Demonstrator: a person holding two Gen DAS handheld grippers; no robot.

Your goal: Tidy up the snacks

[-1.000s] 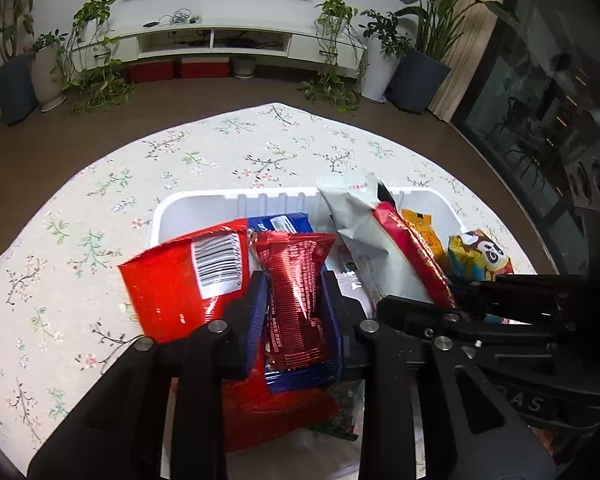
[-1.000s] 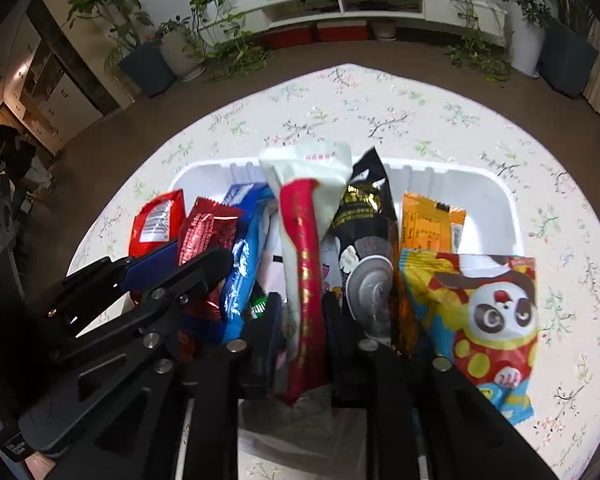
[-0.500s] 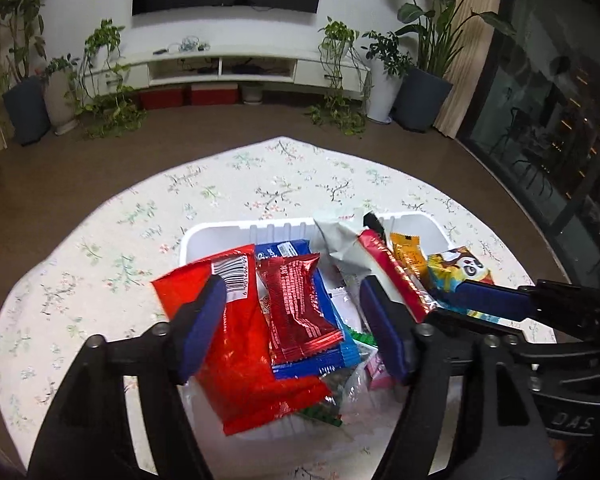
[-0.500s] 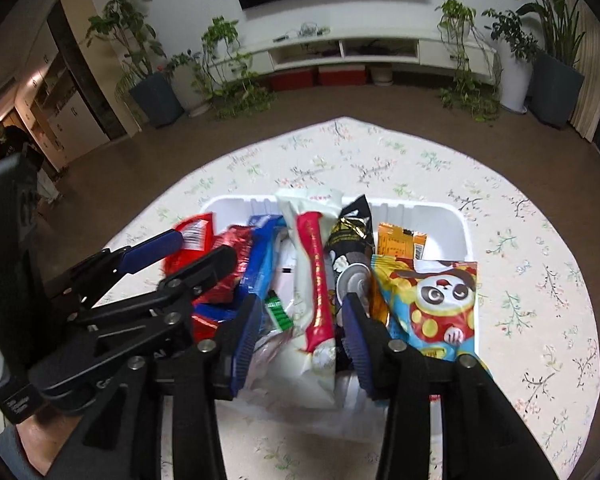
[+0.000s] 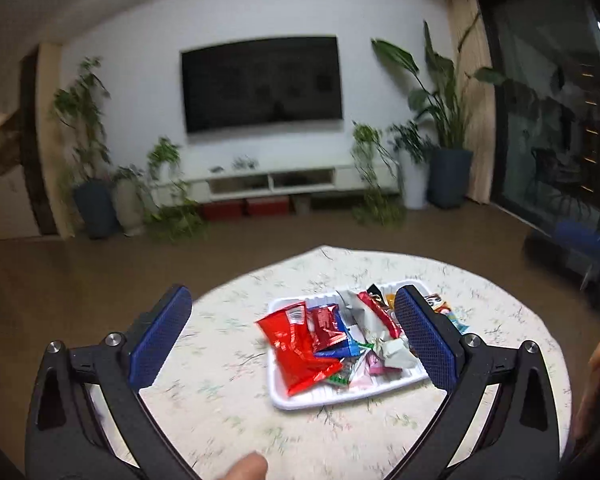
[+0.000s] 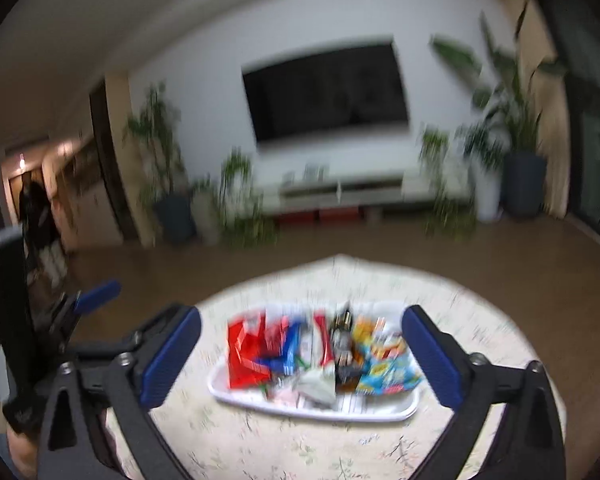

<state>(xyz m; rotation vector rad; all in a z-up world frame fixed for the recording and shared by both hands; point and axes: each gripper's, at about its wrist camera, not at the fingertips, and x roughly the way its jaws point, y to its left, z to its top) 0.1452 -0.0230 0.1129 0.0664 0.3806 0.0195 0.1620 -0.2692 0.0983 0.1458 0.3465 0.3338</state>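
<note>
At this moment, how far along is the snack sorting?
Done: the snack packets all sit in the white tray on the table. In hand: nothing; the left claw and right claw, jaws just opened, are empty. Left: nothing visible.

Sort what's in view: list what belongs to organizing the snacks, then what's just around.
Job: white tray; big red packet; panda packet; left gripper; right gripper.
Just around: floral tablecloth; TV; potted plants.

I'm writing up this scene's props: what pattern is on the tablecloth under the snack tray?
Pale cream tablecloth with a small floral-sprig print, clearest in the left wrist view.
</note>
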